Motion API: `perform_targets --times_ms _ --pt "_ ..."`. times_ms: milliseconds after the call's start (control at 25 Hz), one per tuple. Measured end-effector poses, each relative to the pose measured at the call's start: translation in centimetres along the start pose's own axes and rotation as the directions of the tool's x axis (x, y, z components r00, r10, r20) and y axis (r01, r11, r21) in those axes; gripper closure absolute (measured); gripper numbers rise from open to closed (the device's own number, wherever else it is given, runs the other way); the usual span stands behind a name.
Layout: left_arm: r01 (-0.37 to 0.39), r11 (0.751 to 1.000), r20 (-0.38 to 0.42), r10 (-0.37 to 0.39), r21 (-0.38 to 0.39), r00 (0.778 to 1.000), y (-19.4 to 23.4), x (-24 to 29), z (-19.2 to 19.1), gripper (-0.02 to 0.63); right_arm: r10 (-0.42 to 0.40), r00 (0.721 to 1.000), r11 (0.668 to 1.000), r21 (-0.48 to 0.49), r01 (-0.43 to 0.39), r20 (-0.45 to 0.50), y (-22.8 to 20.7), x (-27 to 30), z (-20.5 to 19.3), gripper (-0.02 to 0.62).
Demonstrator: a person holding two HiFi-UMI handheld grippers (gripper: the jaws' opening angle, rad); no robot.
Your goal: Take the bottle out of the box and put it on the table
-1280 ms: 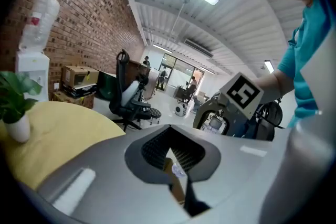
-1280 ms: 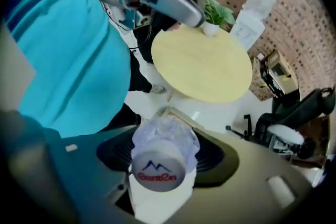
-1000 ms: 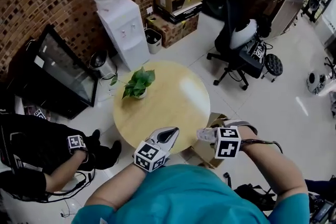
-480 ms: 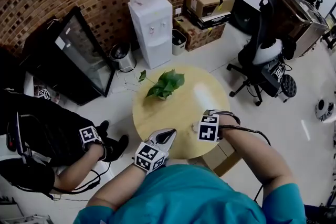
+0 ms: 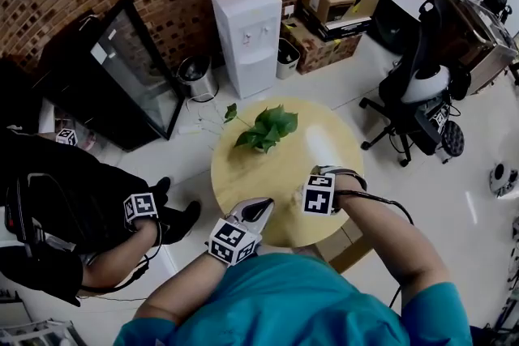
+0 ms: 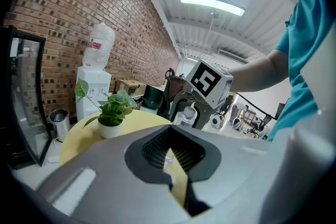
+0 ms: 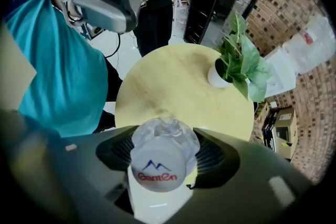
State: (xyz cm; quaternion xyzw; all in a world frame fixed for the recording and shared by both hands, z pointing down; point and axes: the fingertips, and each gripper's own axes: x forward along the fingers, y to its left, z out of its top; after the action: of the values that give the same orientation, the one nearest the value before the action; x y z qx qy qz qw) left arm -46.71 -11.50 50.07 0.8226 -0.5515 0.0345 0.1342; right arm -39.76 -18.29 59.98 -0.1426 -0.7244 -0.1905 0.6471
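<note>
1. The bottle stands upright between the right gripper's jaws, which pinch its sides, white cap toward the camera.
2. It is above the round table.
3. The left gripper's jaws are pressed together, empty.

A round table of pale yellow wood is standing on the light floor, its top spreading out directly below the downward-pointing right claw and stretching away ahead of the level left claw, which is hanging over the near rim. A small green plant in a white pot is sitting upright on the top, well beyond both claws toward the far side, straight ahead of the left claw and apart from the right one.
</note>
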Motion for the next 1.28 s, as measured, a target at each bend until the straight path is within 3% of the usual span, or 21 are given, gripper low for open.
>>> perform_targets --times_ms 160,360,560,640,720,840,920,960,1000,1120,1160,1280 --pt "0.005 1.000 0.000 -0.005 -0.013 1.000 0.2 0.7 -0.2 0.606 -0.048 0.999 0.999 -0.022 0.048 0.010 -1.0 0.7 -0.1 0.282" --pt "0.013 1.000 0.003 -0.013 -0.011 1.000 0.2 1.3 0.7 0.606 -0.039 0.989 0.998 0.046 0.032 0.141 -0.9 -1.4 0.3 0.190" --pt "0.032 0.999 0.010 -0.032 -0.021 0.999 0.4 2.2 1.2 0.606 -0.120 0.937 0.986 0.148 0.074 0.329 -1.0 -7.4 0.2 0.155" --pt "0.051 0.998 0.014 -0.051 -0.022 0.999 0.3 2.6 1.8 0.606 -0.187 0.877 0.968 0.236 0.086 0.444 -1.3 -11.4 -0.1 0.155" --pt "0.074 0.997 0.018 -0.074 -0.020 0.997 0.3 2.8 2.4 0.606 -0.260 0.779 0.938 0.342 0.061 0.571 -1.3 -15.5 -0.7 0.158" --pt "0.116 0.993 0.020 -0.116 -0.005 0.993 0.5 2.6 3.4 0.606 -0.372 0.585 0.867 0.495 -0.059 0.721 -0.1 -20.2 -2.5 0.186" --pt "0.149 0.989 0.019 -0.149 0.006 0.989 0.8 2.3 3.9 0.606 -0.456 0.446 0.803 0.572 -0.167 0.770 1.4 -22.4 -3.5 0.245" --pt "0.166 0.986 0.018 -0.166 0.009 0.986 1.0 2.1 4.2 0.606 -0.497 0.393 0.770 0.602 -0.211 0.774 2.2 -23.3 -3.8 0.280" --pt "0.185 0.983 0.017 -0.185 0.011 0.983 1.2 1.8 4.4 0.606 -0.540 0.356 0.737 0.633 -0.239 0.763 2.9 -23.8 -4.1 0.323" --pt "0.233 0.972 0.004 -0.233 0.026 0.972 1.5 1.4 5.1 0.606 -0.651 0.279 0.655 0.709 -0.262 0.706 4.2 -24.9 -4.7 0.507" --pt "0.245 0.969 -0.002 -0.245 0.029 0.970 1.2 1.5 5.3 0.606 -0.670 0.260 0.644 0.719 -0.263 0.695 4.6 -25.2 -4.8 0.583" --pt "0.269 0.963 -0.013 -0.268 0.035 0.963 -1.8 1.4 6.2 0.606 -0.653 0.225 0.662 0.689 -0.293 0.723 8.0 -26.9 -4.8 0.595"
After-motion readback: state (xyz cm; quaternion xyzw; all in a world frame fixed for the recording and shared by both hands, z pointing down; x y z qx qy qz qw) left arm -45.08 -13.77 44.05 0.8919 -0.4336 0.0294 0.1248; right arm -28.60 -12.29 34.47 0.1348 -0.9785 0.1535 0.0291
